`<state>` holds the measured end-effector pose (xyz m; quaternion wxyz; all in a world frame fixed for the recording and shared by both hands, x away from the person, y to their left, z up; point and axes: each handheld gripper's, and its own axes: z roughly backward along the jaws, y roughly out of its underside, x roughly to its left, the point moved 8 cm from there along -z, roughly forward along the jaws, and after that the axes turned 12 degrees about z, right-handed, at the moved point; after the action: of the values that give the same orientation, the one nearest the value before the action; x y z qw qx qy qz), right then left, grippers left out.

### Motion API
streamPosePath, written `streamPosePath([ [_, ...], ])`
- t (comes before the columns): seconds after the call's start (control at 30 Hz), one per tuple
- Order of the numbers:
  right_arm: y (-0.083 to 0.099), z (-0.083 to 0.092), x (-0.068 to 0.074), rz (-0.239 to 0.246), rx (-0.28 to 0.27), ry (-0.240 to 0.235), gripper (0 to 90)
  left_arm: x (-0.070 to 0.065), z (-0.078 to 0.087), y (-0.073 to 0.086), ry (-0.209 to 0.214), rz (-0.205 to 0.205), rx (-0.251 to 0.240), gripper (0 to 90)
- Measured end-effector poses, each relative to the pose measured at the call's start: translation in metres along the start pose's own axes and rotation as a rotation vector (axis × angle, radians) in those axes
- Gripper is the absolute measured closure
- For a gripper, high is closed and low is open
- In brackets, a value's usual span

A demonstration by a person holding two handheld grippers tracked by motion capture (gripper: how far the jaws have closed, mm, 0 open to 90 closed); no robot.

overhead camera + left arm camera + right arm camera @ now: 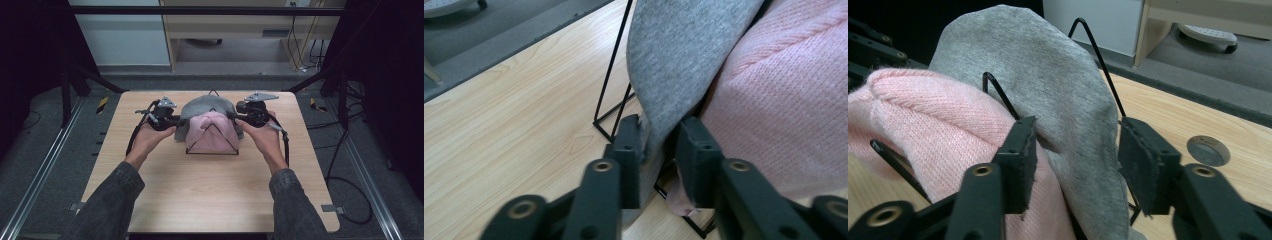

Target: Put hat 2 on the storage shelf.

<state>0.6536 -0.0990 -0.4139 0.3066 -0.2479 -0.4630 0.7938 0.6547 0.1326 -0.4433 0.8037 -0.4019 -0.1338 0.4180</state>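
Observation:
A black wire rack (214,92) stands at the far middle of the wooden table. A grey hat (200,107) hangs over its rear peak and a pink knitted hat (212,134) over its front peak. My left gripper (179,121) is at the grey hat's left edge. In the left gripper view that gripper (663,145) straddles the grey hem (679,60); one pad touches the cloth and the other stands off, beside the pink knit (784,100). My right gripper (234,116) is at the right edge. Its jaws (1075,150) stand wide around the grey cloth (1048,70), clear of it.
The table (210,190) has bare wood in front of the rack and a round grey grommet (1208,150) near the right gripper. Rack wires (608,75) (1095,55) run close to both sets of jaws. Dark frame posts, floor rails and cables surround the table.

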Motion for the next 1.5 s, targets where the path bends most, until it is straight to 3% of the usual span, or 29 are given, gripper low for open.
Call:
streamPosePath([
  [0.1, -0.001, 0.007, 0.000, 0.003, -0.003, 0.017, 44.0, 0.000, 0.005, 0.000, -0.020, -0.008, -0.007, 59.8],
  [0.33, -0.006, 0.016, 0.000, -0.003, -0.011, 0.034, 37.8, 0.002, 0.019, -0.002, -0.068, -0.011, -0.022, 45.5],
  [0.63, -0.008, 0.021, 0.001, -0.017, -0.002, 0.050, 29.8, 0.001, 0.029, 0.000, -0.080, -0.002, -0.012, 32.2],
  [0.87, -0.010, 0.032, -0.002, -0.045, 0.016, 0.066, 20.1, -0.009, 0.044, -0.002, -0.065, 0.001, -0.009, 18.7],
  [1.13, -0.012, 0.040, 0.004, -0.030, 0.039, 0.078, 14.2, -0.026, 0.058, 0.003, -0.030, -0.019, -0.013, 13.1],
  [1.3, -0.016, 0.044, 0.012, -0.007, 0.045, 0.079, 11.4, -0.034, 0.068, 0.007, -0.051, -0.033, 0.000, 11.9],
  [1.5, -0.016, 0.055, 0.023, 0.025, 0.054, 0.076, 8.6, -0.042, 0.078, 0.019, -0.035, -0.044, 0.025, 9.1],
])
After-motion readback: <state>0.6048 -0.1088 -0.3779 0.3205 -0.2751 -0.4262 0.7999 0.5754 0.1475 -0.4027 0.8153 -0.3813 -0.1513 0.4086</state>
